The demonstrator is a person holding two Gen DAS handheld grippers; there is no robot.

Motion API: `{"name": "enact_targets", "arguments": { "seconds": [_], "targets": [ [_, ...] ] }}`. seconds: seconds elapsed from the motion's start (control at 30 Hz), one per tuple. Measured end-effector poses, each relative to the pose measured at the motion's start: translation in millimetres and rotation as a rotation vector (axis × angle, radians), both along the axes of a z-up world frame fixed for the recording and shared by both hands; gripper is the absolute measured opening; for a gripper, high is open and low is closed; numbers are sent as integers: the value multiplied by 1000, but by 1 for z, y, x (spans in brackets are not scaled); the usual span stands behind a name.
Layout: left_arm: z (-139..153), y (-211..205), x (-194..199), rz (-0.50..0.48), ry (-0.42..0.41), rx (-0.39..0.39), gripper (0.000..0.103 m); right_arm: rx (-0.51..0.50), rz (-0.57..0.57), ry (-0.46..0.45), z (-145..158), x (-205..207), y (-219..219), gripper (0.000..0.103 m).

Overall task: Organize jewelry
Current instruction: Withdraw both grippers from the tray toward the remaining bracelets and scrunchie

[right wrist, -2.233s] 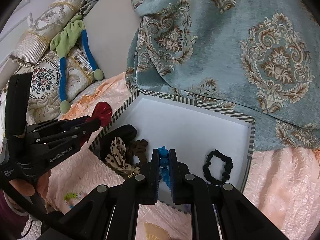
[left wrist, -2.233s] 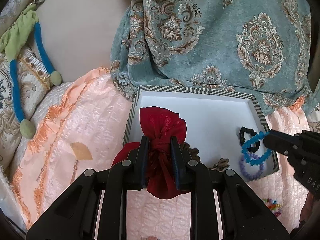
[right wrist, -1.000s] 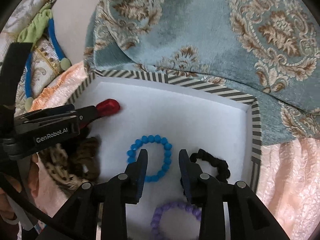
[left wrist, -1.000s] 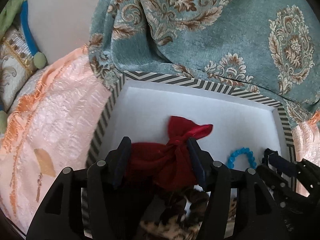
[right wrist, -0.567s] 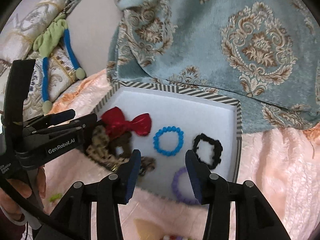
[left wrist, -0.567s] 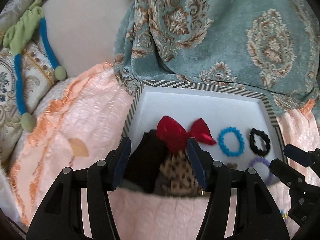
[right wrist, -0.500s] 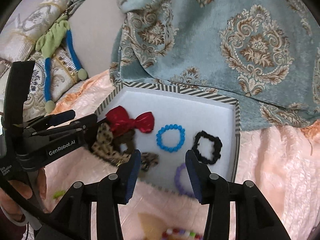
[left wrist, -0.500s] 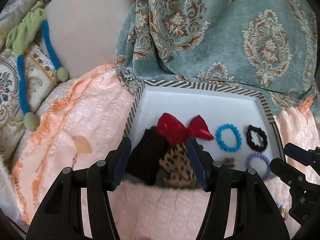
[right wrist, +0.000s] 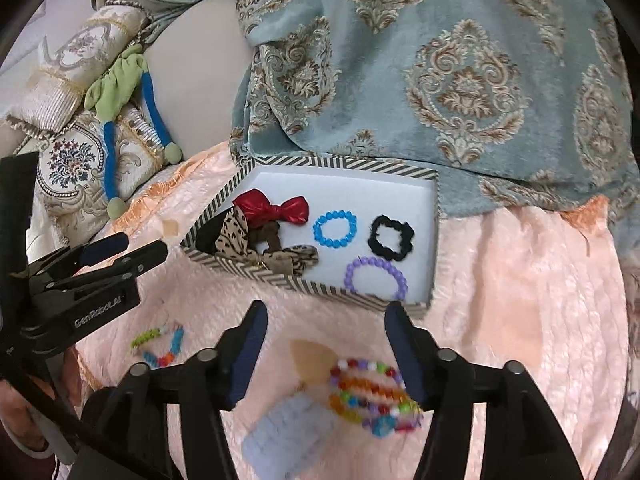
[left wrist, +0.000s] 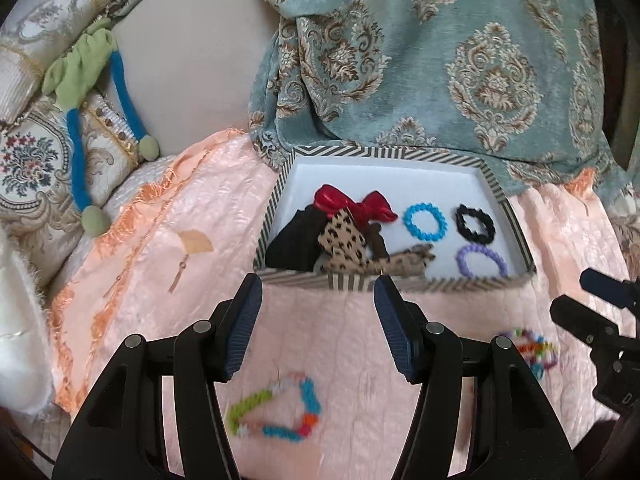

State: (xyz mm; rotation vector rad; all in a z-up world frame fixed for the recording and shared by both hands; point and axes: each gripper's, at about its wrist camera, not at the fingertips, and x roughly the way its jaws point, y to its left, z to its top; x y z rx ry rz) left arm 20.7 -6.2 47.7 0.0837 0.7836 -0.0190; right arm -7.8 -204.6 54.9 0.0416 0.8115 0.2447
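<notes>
Below right gripper [right wrist: 322, 316]: bead bracelets [right wrist: 374, 396].

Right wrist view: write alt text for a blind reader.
The right gripper, jaws opening and empty, hovers over a multicoloured bead bracelet on pink quilted bedding. Beyond, a striped-rim white tray holds a red satin bow and blue, black and purple rings.

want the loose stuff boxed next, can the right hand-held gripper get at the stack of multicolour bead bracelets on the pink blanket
Probably yes: the right hand-held gripper, jaws opening and empty, points at the multicolour bead bracelets, which lie uncovered on the pink blanket.
</notes>
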Motion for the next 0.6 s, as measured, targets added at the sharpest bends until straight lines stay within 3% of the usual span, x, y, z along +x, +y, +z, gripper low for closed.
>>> {"name": "enact_targets", "arguments": {
  "seconds": [0.33, 0.6],
  "targets": [
    [5, -11, -50, -15, -31, -11, 58, 17, -21, -9, 1, -41, -13, 59],
    [3, -18, -69, -34, -26, -12, 58, 29, -41, -10, 2, -57, -19, 60]
  ]
}}
